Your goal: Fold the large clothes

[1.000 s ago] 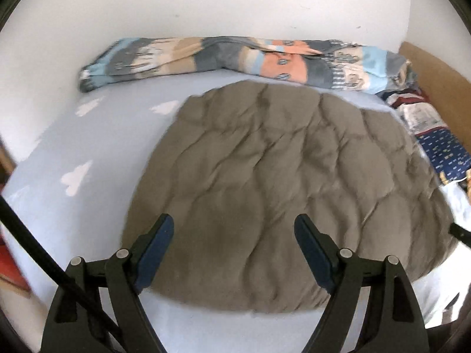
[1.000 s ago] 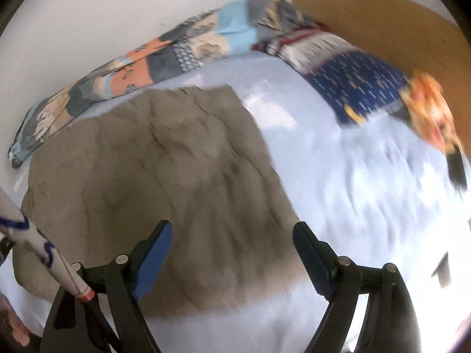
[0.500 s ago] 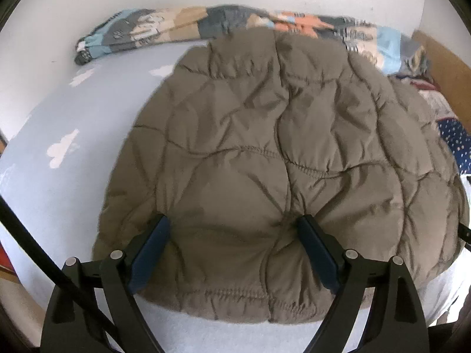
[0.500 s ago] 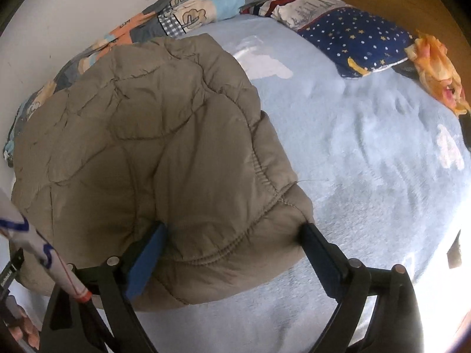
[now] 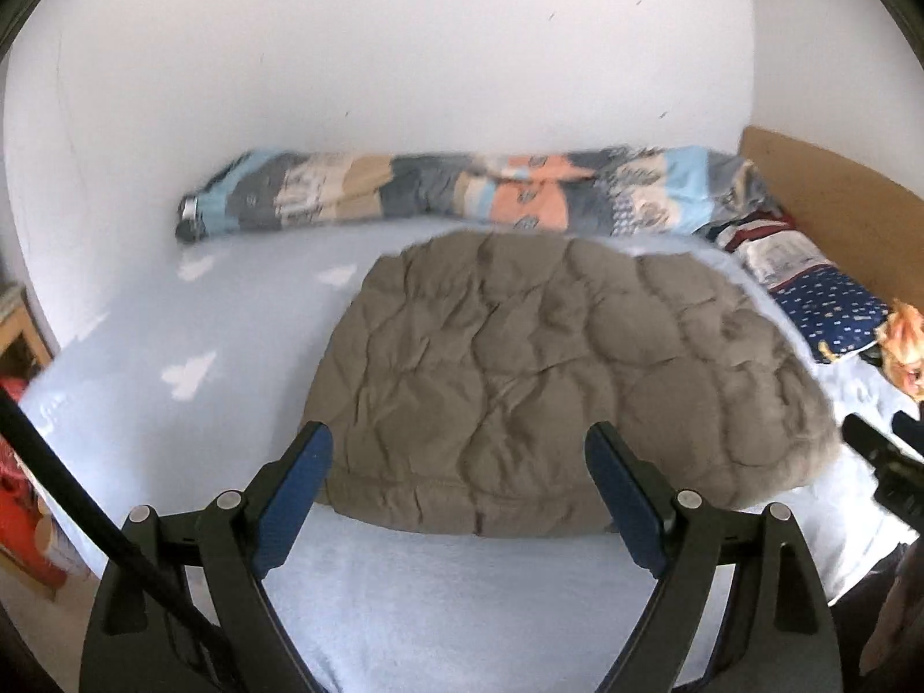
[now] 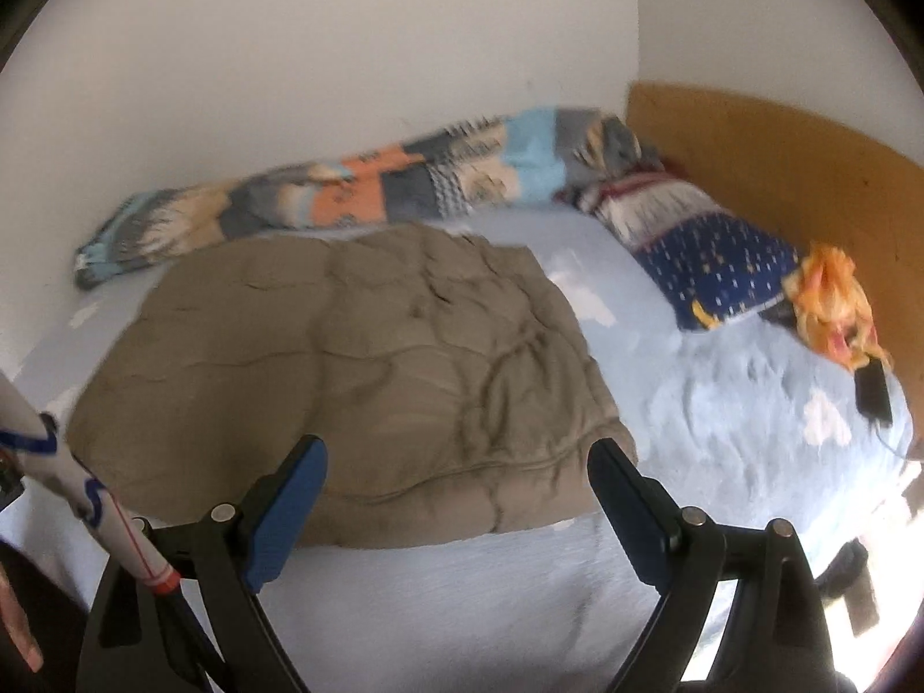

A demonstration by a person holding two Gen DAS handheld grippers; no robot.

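A folded olive-brown quilted jacket (image 5: 537, 381) lies flat on the light blue bed sheet (image 5: 450, 595); it also shows in the right wrist view (image 6: 358, 381). My left gripper (image 5: 459, 491) is open and empty, held just in front of the jacket's near edge, not touching it. My right gripper (image 6: 456, 496) is open and empty, just in front of the jacket's near right corner. The tip of the right gripper shows at the right edge of the left wrist view (image 5: 883, 456).
A rolled patterned blanket (image 5: 462, 196) lies along the white wall. Pillows (image 6: 710, 265) and an orange toy (image 6: 831, 306) lie by the wooden headboard (image 6: 779, 156). A dark phone (image 6: 873, 392) lies on the sheet at right. Red items (image 5: 23, 462) stand beside the bed at left.
Half a second ago both open grippers were pressed down close over the jacket's near edge. Now both have pulled back and up, clear of it. The jacket stays folded on the bed.
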